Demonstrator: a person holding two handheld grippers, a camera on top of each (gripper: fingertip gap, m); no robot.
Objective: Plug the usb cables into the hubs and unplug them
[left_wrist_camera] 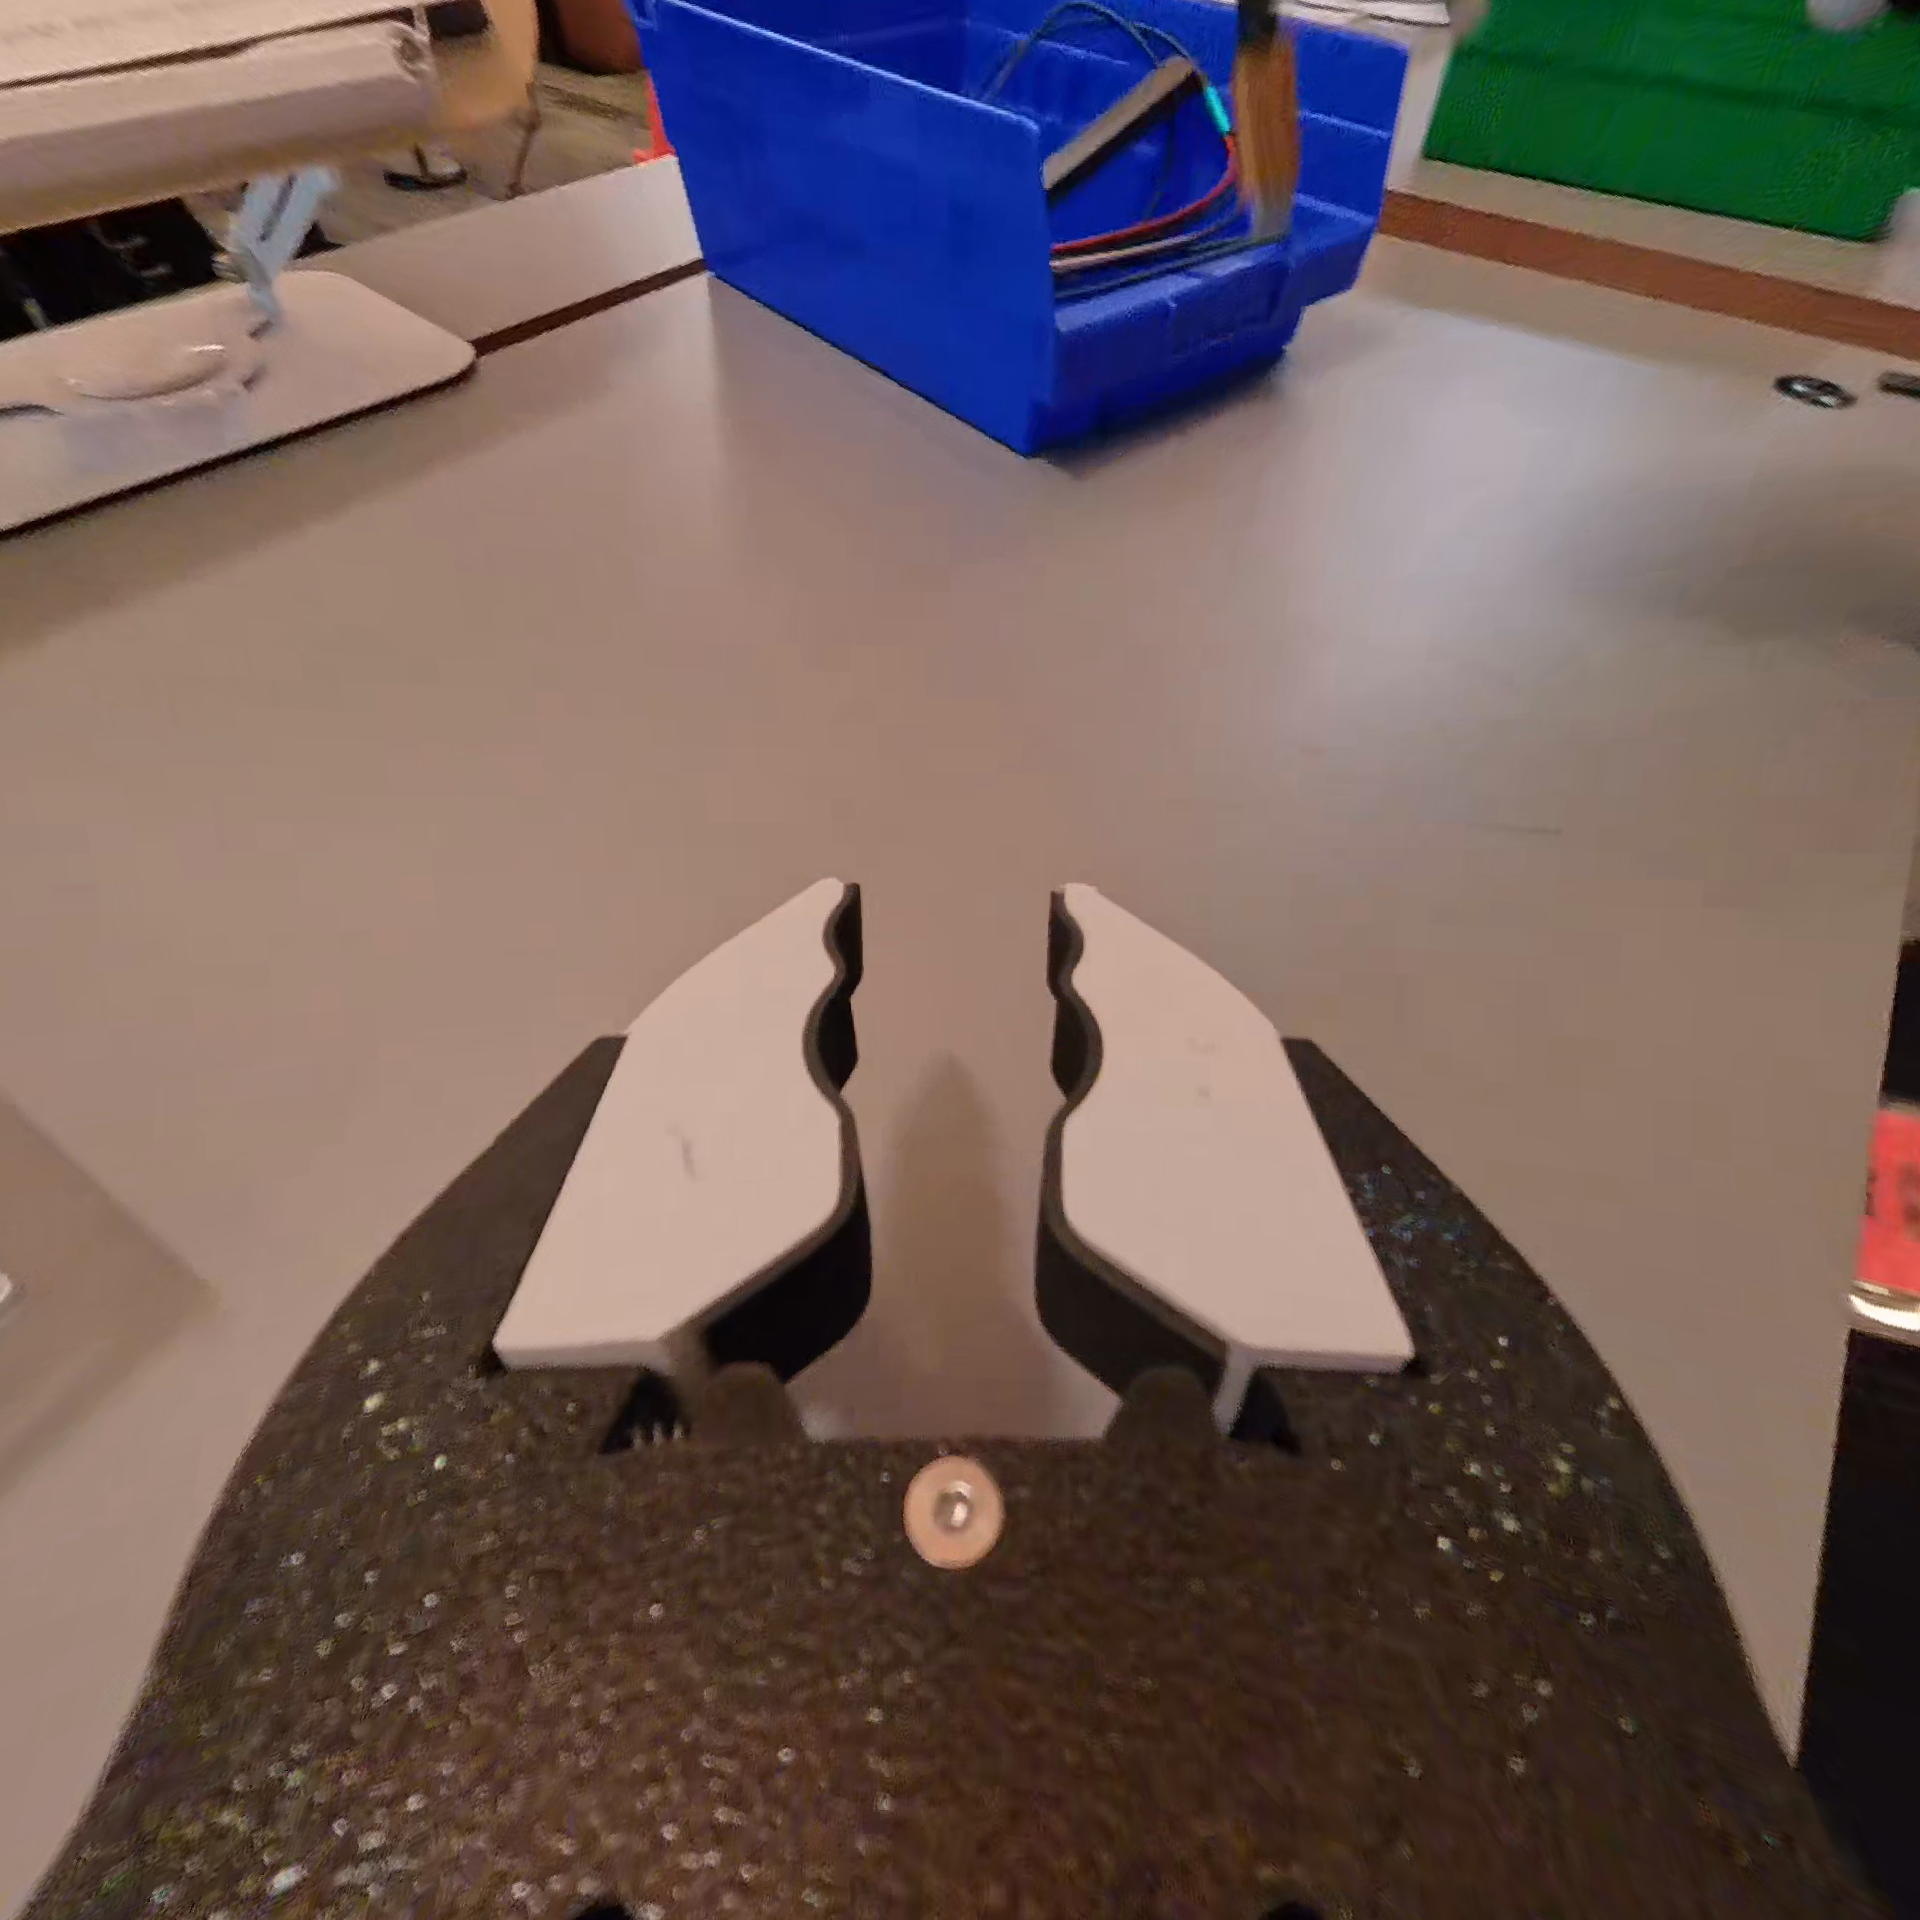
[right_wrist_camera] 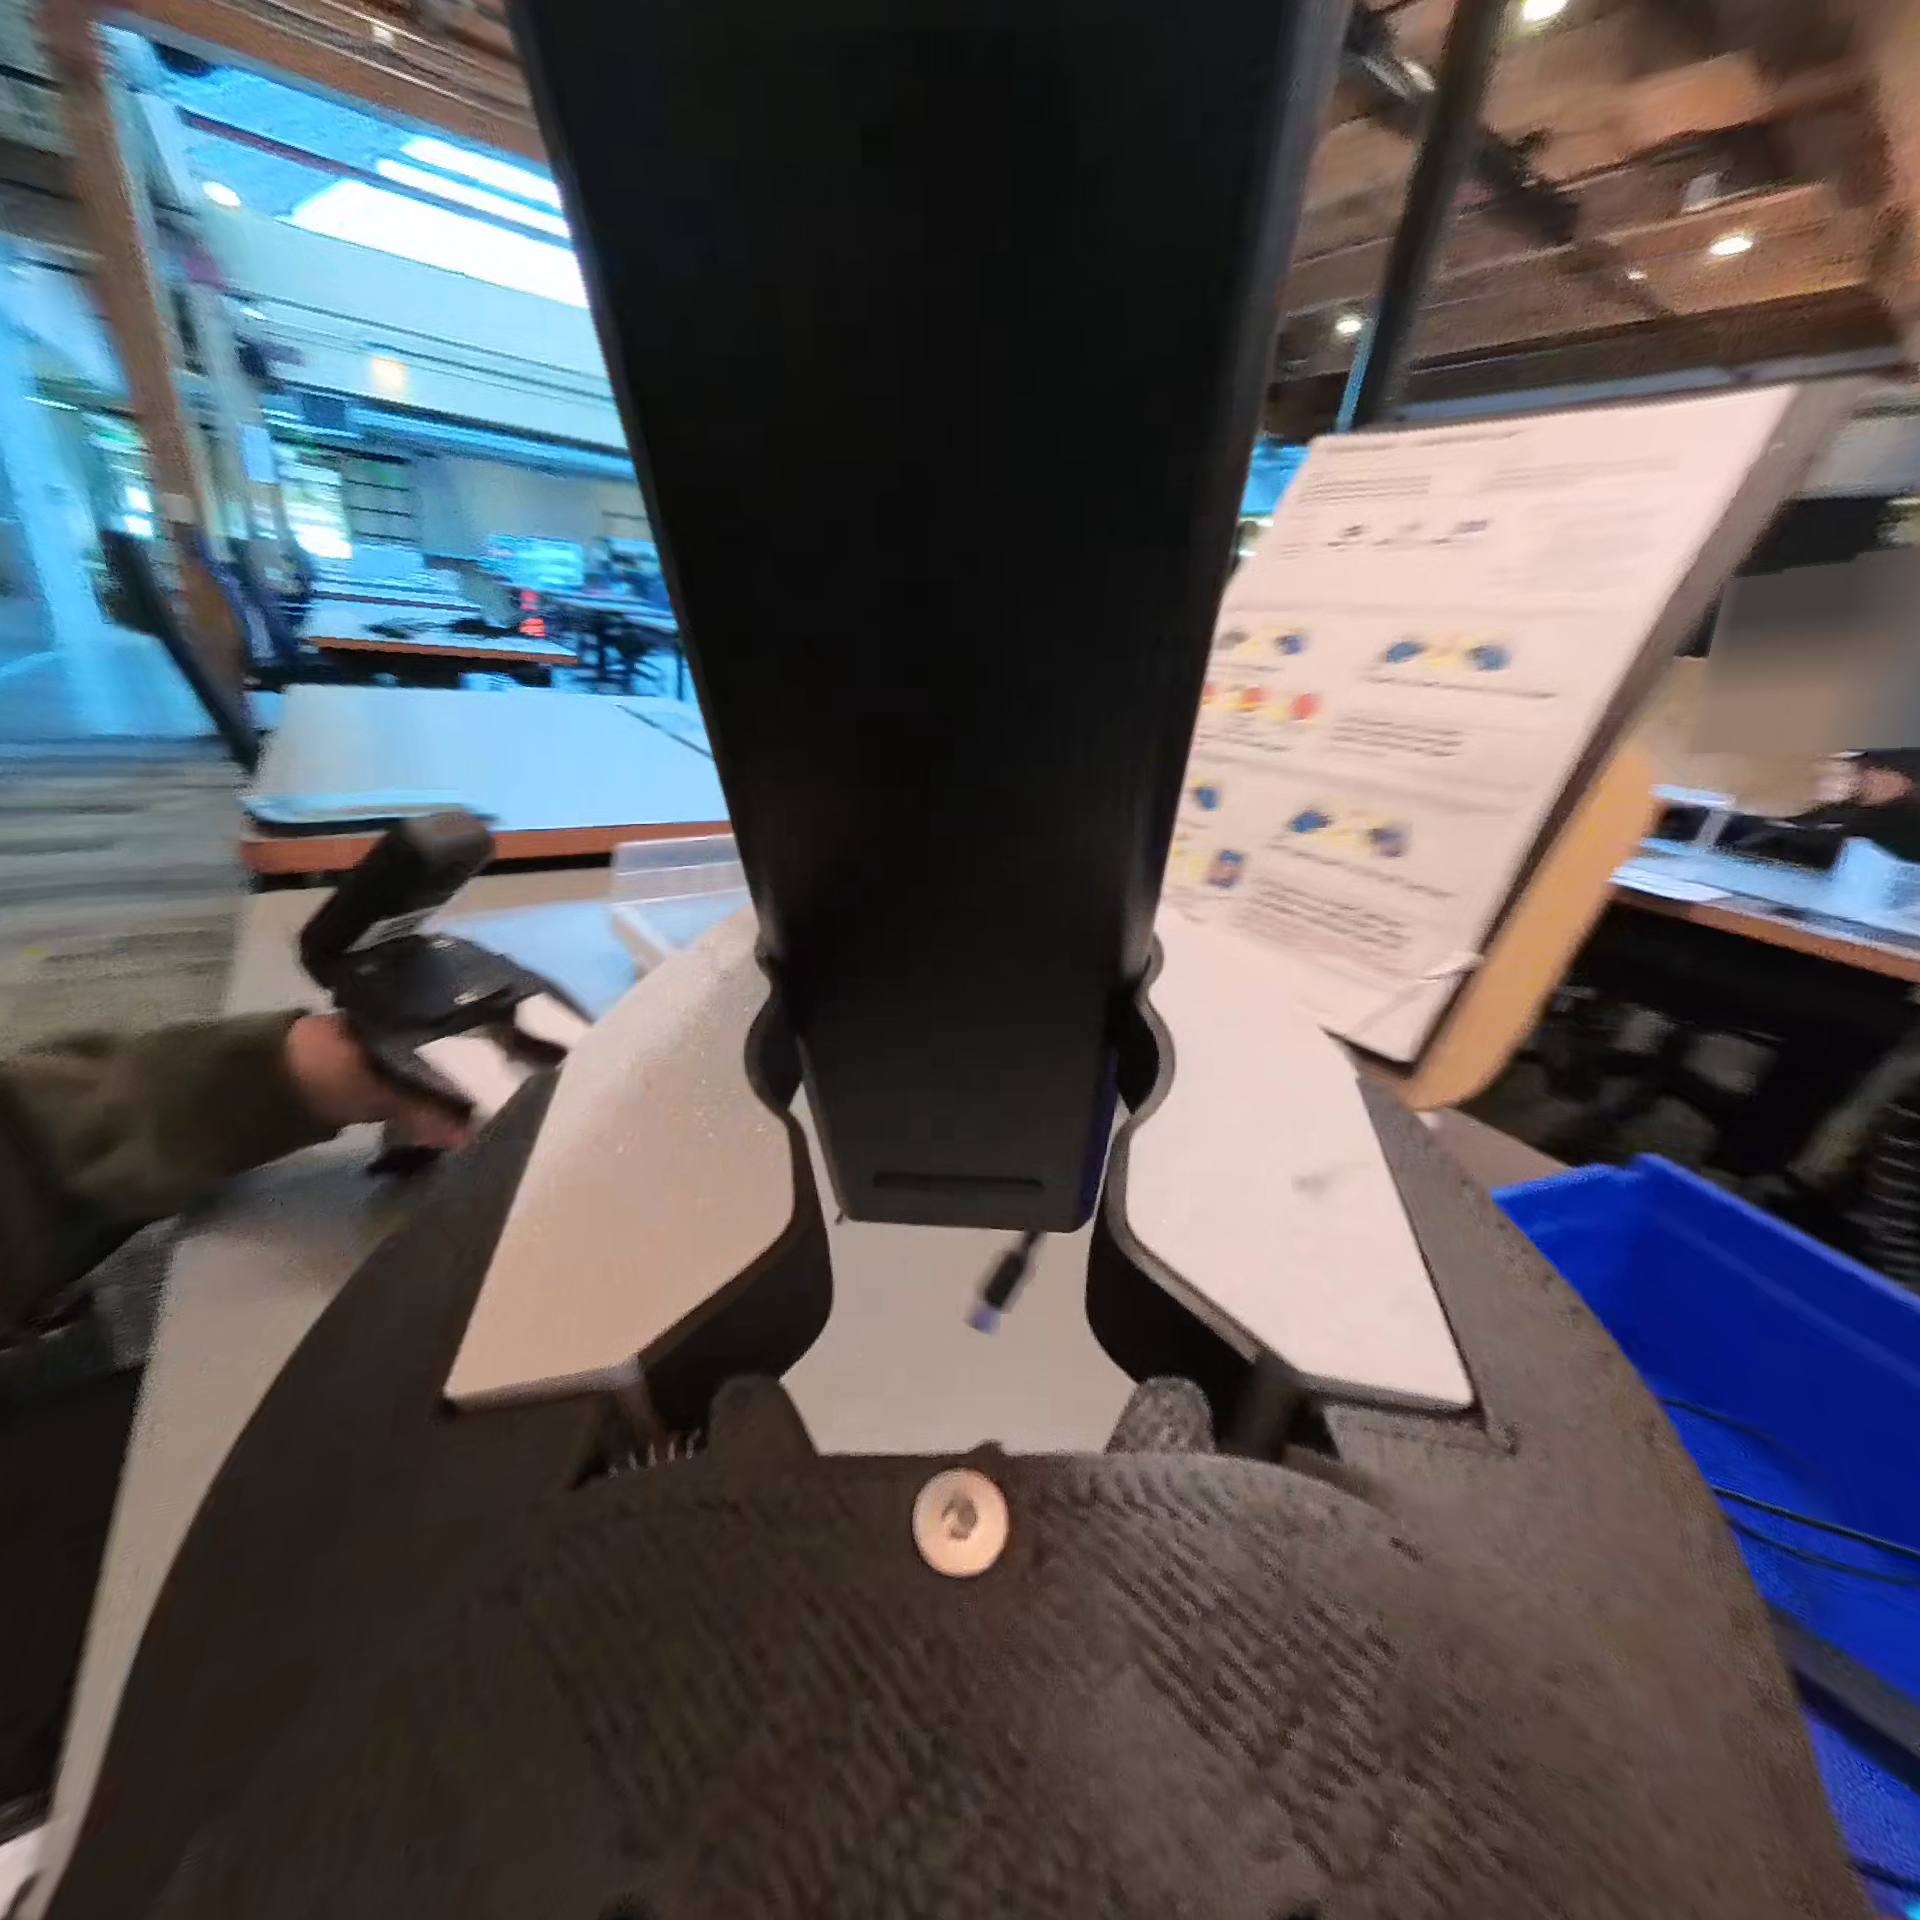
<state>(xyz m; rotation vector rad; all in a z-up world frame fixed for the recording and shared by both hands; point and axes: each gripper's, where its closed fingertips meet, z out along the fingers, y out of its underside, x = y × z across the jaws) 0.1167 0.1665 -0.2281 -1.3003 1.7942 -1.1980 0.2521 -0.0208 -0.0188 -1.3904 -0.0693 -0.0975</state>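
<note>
The right tool (right_wrist_camera: 961,1049) is clamped on a long black slab-shaped hub (right_wrist_camera: 935,623), lifting it clear so its dangling cable plug (right_wrist_camera: 1000,1288) hangs free. The left tool (left_wrist_camera: 956,914) waits apart and empty over the grey tabletop (left_wrist_camera: 935,675), the blue plastic bin (left_wrist_camera: 935,260) of cables far ahead.

Soft indoor light, motion-blurred edges, fisheye distortion, blue-tinted background

We see a long black hub (right_wrist_camera: 935,582) rising upright at frame centre, a plug-tipped cable (right_wrist_camera: 1000,1288) dangling below it.
</note>
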